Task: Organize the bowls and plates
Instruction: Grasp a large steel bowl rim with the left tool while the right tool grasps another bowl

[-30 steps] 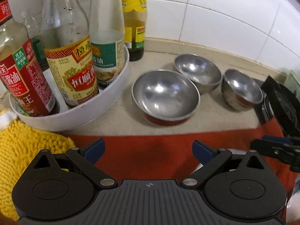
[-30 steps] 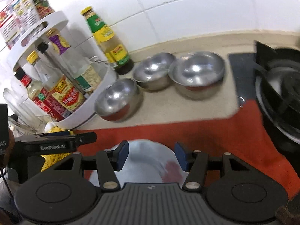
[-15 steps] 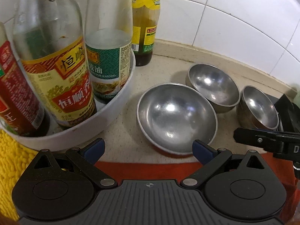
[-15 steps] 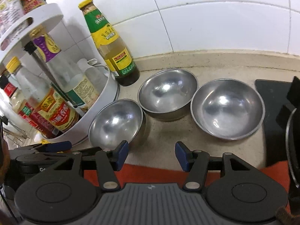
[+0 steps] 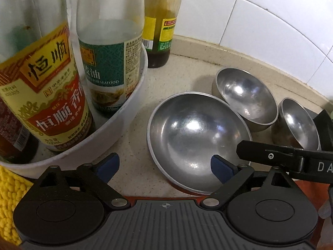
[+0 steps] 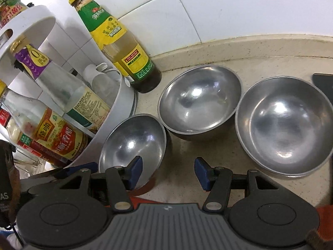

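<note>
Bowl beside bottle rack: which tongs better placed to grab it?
Left. The left tongs have just been closing with the bowl's near rim between them; the right tongs mostly span bare counter.

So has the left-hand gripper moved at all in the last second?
Yes. In its own view the left gripper has come forward over the red cloth toward the nearest steel bowl, now beside its right finger. Its jaws have just been closing slightly, empty.

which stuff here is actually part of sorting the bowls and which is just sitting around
Part of the job:
near bowl
middle bowl
far bowl
left gripper, open
right gripper, open

Just lying about:
bottle rack
vinegar bottle
seafood sauce bottle
green-label bottle
yellow cloth
stove
</note>
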Demonstrator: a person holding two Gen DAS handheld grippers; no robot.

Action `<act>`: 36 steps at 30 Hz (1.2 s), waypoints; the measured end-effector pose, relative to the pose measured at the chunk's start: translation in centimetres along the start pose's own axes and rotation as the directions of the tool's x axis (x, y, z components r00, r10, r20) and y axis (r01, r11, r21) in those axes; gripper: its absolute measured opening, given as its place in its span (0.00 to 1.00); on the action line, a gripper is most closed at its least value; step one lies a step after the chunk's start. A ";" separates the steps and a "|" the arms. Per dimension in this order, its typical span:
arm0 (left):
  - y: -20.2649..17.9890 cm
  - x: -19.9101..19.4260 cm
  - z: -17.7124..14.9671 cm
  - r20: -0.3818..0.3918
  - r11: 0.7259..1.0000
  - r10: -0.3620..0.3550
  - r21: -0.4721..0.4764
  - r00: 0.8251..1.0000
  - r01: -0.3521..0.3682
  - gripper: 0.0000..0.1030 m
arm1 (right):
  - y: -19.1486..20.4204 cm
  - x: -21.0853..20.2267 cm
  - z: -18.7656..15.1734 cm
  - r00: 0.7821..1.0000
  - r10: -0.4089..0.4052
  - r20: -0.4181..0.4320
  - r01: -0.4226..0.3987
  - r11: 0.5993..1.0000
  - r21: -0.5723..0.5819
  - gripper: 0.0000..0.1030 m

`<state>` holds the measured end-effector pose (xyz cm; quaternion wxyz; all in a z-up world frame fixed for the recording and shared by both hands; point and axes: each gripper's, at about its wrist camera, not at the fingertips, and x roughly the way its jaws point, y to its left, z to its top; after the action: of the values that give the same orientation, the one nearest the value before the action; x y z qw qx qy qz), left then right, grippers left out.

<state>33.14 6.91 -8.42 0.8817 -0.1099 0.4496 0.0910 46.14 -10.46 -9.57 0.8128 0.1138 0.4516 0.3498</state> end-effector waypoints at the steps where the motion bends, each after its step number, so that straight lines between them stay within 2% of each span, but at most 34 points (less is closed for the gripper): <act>1: 0.1 0.1 0.0 -0.002 1.000 -0.003 -0.001 1.000 0.003 0.92 | 0.1 0.1 0.0 1.000 0.003 -0.001 -0.003 1.000 -0.005 0.50; 6: -0.2 0.7 0.2 -0.004 1.000 -0.008 0.018 1.000 0.008 0.86 | -0.1 1.0 0.3 1.000 0.007 -0.014 -0.007 1.000 0.000 0.50; 11: -0.3 1.5 0.2 -0.031 0.998 -0.045 0.032 0.998 0.046 0.67 | -0.2 2.7 0.7 0.998 0.023 -0.056 -0.021 0.999 0.028 0.40; 16: -0.8 1.4 -0.1 -0.033 0.996 -0.065 0.058 0.997 0.067 0.61 | -0.5 3.5 0.5 0.995 0.044 -0.094 -0.039 0.998 0.056 0.34; 21: -1.3 1.2 -0.3 -0.043 0.994 -0.073 0.079 0.996 0.076 0.62 | -0.3 2.9 0.3 0.993 0.064 -0.101 -0.060 0.997 0.048 0.25; 29: -2.2 -0.9 -1.0 -0.025 0.989 -0.097 0.112 0.995 0.100 0.67 | -0.2 1.0 -0.7 0.992 0.069 -0.107 -0.064 0.997 0.050 0.25; 36: -2.9 -3.1 -0.6 0.027 0.985 -0.116 0.134 0.993 0.112 0.67 | 0.3 -1.5 -0.6 0.995 0.076 -0.062 -0.073 0.997 0.040 0.25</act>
<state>31.59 3.75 -5.89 0.8985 -0.0750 0.4324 0.0123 44.97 -11.31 -8.74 0.7823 0.1349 0.4790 0.3747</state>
